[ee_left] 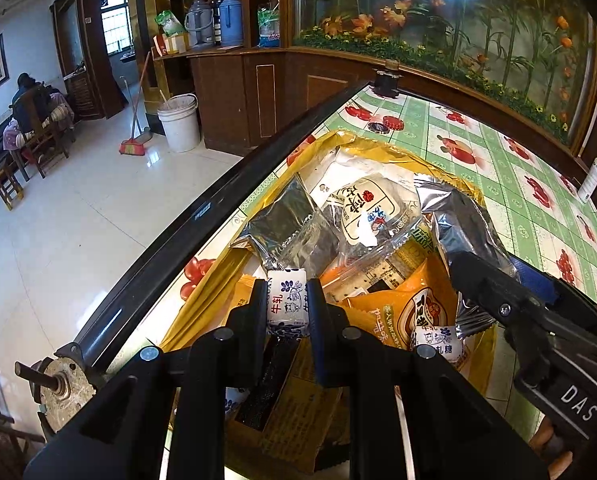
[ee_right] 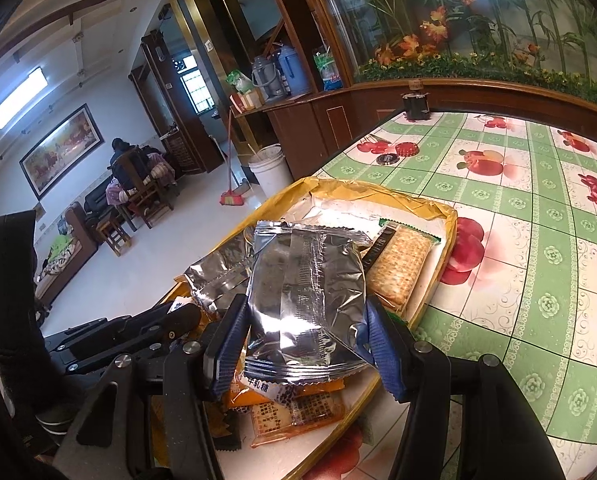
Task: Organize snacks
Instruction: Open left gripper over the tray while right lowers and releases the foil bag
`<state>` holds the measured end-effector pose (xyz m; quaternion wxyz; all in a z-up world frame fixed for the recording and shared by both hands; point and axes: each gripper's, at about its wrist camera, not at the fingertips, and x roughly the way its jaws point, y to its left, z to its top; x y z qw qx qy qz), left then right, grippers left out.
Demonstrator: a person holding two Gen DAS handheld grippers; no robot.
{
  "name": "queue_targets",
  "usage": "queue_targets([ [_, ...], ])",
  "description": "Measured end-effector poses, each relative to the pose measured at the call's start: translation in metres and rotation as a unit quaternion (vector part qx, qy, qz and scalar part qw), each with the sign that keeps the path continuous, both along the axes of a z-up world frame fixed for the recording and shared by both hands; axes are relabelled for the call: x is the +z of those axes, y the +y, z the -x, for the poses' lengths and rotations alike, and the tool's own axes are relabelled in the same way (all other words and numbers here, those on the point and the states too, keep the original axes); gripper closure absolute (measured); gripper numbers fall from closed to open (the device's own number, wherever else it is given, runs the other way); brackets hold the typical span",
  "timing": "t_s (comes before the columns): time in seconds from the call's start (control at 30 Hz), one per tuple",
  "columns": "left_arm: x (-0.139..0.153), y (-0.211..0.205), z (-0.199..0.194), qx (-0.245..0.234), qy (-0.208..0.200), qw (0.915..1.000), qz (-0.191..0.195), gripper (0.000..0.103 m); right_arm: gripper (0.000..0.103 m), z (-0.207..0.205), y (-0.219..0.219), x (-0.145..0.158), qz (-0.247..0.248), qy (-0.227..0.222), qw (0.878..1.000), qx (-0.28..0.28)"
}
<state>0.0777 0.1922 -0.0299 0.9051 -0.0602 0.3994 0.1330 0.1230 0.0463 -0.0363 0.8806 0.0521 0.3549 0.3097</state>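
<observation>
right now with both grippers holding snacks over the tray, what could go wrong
1. The right gripper pinches a silver packet by its sides; the foil is already crumpled, so it may slip or its contents may get crushed.
2. The left gripper holds a small candy close beside the right one, so the two could bump.
3. The tray is piled loosely, near the table edge; snacks could spill.

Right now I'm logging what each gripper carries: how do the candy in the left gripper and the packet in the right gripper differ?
The candy is small and blocky; the silver packet is a wide, flat, crinkled pouch. The candy's wrapper is white with blue print; the packet is bare reflective foil. The left gripper is nearly shut on the candy; the right gripper stands much wider around the packet. Both are held over the yellow tray of snacks.
</observation>
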Motion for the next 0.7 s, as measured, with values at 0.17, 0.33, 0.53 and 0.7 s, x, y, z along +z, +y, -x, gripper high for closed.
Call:
queue_targets([
  [0.17, -0.002, -0.001, -0.004, 0.001, 0.005, 1.0000, -0.001, 0.086, 0.044, -0.003, 0.001, -0.003, -0.001, 0.003, 1.000, 0.001],
  [0.33, -0.003, 0.003, -0.006, 0.009, 0.006, 0.9999, 0.008, 0.086, 0.043, -0.005, 0.001, -0.004, -0.002, 0.005, 1.000, 0.001],
  [0.53, -0.002, 0.003, -0.006, 0.020, 0.012, 0.9997, -0.003, 0.031, 0.037, -0.006, -0.003, -0.003, -0.009, 0.008, 1.000, -0.006],
  [0.7, 0.006, 0.000, -0.001, 0.019, -0.004, 0.9998, -0.007, 0.026, 0.031, 0.000, -0.014, 0.007, -0.021, -0.002, 1.000, -0.017],
])
